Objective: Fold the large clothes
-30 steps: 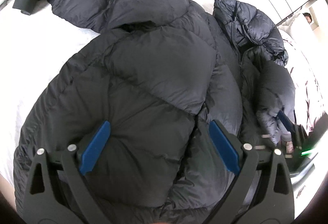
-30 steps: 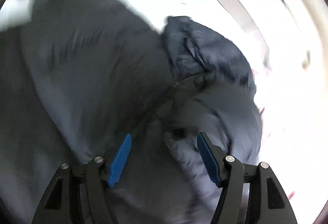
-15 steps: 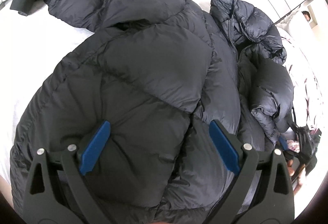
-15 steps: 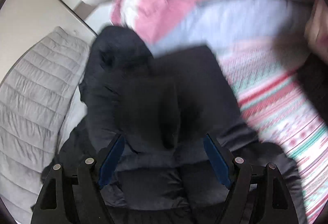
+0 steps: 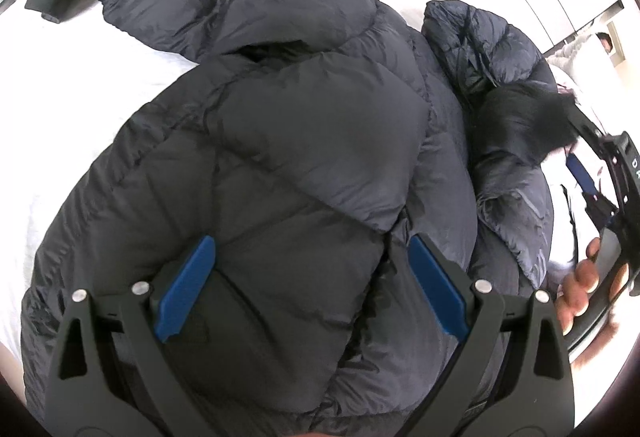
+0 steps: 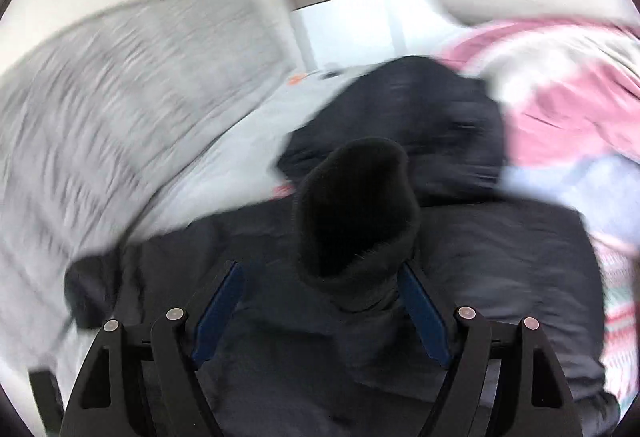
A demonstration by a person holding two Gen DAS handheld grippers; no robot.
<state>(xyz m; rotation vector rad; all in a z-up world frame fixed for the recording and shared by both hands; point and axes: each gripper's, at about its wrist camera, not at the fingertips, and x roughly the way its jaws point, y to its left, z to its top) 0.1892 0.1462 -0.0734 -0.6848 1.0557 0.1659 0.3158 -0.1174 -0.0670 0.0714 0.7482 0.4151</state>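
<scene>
Puffy black jacket [image 5: 304,141] on the bed [image 5: 60,85]: light, soft, slippery, best gripped by its knit cuff [image 6: 356,213], which sits unpinched between the spread fingers [image 6: 420,313] of the right gripper [image 6: 320,313], while the left gripper [image 5: 308,293] gapes empty over the jacket's body.

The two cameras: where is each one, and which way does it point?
Left wrist view: sits on the left tongs, looking down on the jacket on the white bed; both blue pads show, plus a hand holding the right tongs.
Right wrist view: sits on the right tongs, looking along the jacket; its dark cuff lies between the open pads, the picture blurred.
Shared: the jacket and bed.
</scene>
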